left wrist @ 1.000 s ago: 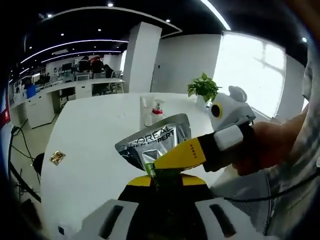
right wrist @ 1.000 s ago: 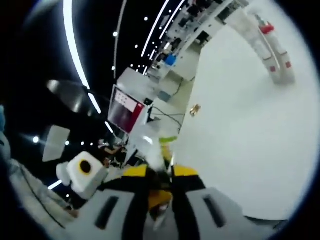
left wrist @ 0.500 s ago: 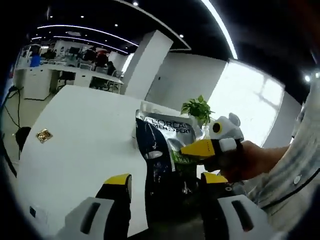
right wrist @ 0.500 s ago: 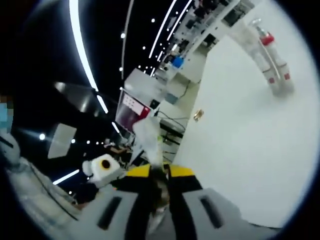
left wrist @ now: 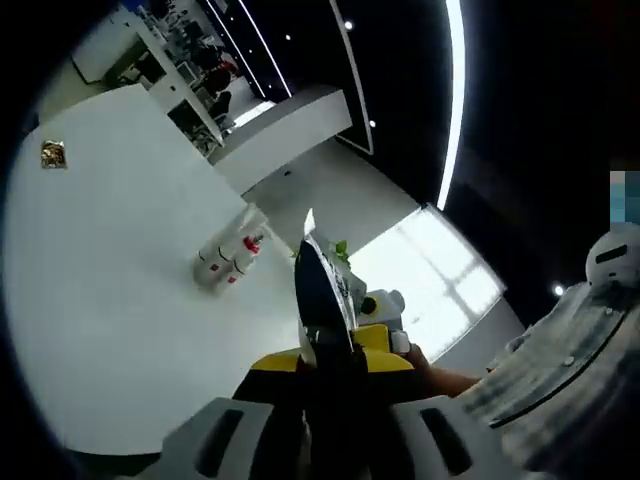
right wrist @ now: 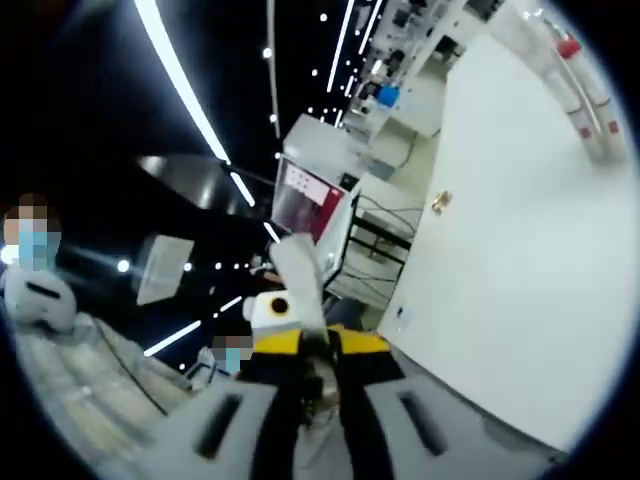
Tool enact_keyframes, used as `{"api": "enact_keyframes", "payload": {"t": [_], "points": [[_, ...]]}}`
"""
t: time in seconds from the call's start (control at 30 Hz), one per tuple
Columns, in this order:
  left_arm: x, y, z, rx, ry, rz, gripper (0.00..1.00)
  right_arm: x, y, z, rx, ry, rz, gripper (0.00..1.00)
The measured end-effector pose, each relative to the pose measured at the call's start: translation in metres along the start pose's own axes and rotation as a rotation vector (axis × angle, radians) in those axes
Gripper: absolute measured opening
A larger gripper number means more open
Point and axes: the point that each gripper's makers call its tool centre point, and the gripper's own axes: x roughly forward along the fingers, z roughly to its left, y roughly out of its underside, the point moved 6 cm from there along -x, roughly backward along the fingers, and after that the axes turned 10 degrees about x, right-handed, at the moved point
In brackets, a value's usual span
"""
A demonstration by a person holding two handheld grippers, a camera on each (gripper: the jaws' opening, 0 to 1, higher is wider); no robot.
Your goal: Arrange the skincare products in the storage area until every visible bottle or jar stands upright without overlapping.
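A silver and dark L'Oreal sachet (left wrist: 316, 290) stands edge-on, held in the air off the edge of the white table (left wrist: 110, 280). My left gripper (left wrist: 328, 352) is shut on its lower part, the yellow jaws pressed to both sides. The right gripper (left wrist: 378, 322) grips the same sachet from the far side. In the right gripper view the sachet (right wrist: 298, 278) shows as a thin pale strip rising from my right gripper (right wrist: 305, 345), which is shut on it. Small clear bottles (left wrist: 225, 264) with red trim stand together far across the table, and the bottles (right wrist: 582, 80) appear again.
A small gold packet (left wrist: 53, 153) lies alone on the table (right wrist: 520, 260), and the packet (right wrist: 440, 202) sits near the table's edge. A green plant (left wrist: 341, 250) peeks from behind the sachet. Office desks and a person's sleeve (left wrist: 560, 370) are around.
My left jaws, open around the sachet half a second ago, have closed on it. The sachet has turned from face-on to edge-on. Both views have tilted and rolled with the hands.
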Motion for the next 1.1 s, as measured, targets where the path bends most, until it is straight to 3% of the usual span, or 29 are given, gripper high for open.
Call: {"api": "enact_keyframes", "payload": {"t": [0.07,0.17,0.2,0.27,0.4,0.57,0.63,0.7,0.77,0.83,0.9,1.0,1.03,1.07,1.1], "points": [[-0.003,-0.003,0.002,-0.013,-0.008,-0.028,0.13,-0.001,0.000,-0.001,0.011,0.001,-0.004,0.11],[-0.007,-0.015,0.000,-0.096,0.034,-0.154,0.01,-0.003,0.000,-0.003,0.053,-0.015,-0.018,0.08],[-0.008,-0.017,0.000,-0.121,0.042,-0.172,0.01,-0.004,-0.002,-0.002,0.047,-0.023,-0.044,0.06],[-0.010,-0.013,0.003,-0.111,0.016,-0.152,0.01,-0.004,-0.002,0.001,0.056,-0.032,-0.045,0.04],[-0.008,-0.012,0.001,-0.202,0.030,-0.202,0.00,-0.004,-0.006,0.002,0.054,-0.036,-0.070,0.03],[-0.008,-0.015,0.002,-0.247,0.037,-0.259,0.00,-0.005,-0.011,0.005,0.054,-0.049,-0.098,0.03],[-0.008,-0.017,0.003,-0.275,0.035,-0.291,0.00,-0.004,-0.013,0.005,0.048,-0.056,-0.118,0.04],[-0.010,-0.025,0.004,-0.339,0.053,-0.386,0.00,0.003,-0.007,0.005,0.038,-0.061,-0.101,0.12],[-0.010,-0.027,0.006,-0.347,0.052,-0.387,0.00,0.010,0.004,0.005,0.037,-0.046,-0.054,0.20],[-0.007,-0.029,0.006,-0.345,0.057,-0.374,0.00,0.018,0.015,0.008,0.002,-0.057,0.000,0.14],[-0.006,-0.030,0.007,-0.338,0.053,-0.364,0.00,0.022,0.015,0.008,0.004,-0.048,-0.025,0.12],[-0.009,-0.029,0.013,-0.333,0.024,-0.363,0.00,0.022,0.007,-0.002,0.073,-0.012,-0.096,0.05],[-0.012,-0.030,0.015,-0.340,0.014,-0.365,0.00,0.021,0.007,0.001,0.117,-0.043,-0.082,0.02],[-0.012,-0.030,0.016,-0.347,0.021,-0.360,0.00,0.021,0.008,0.004,0.089,-0.074,-0.066,0.01],[-0.013,-0.030,0.015,-0.344,0.024,-0.361,0.00,0.022,0.008,0.004,0.082,-0.061,-0.070,0.01]]}}
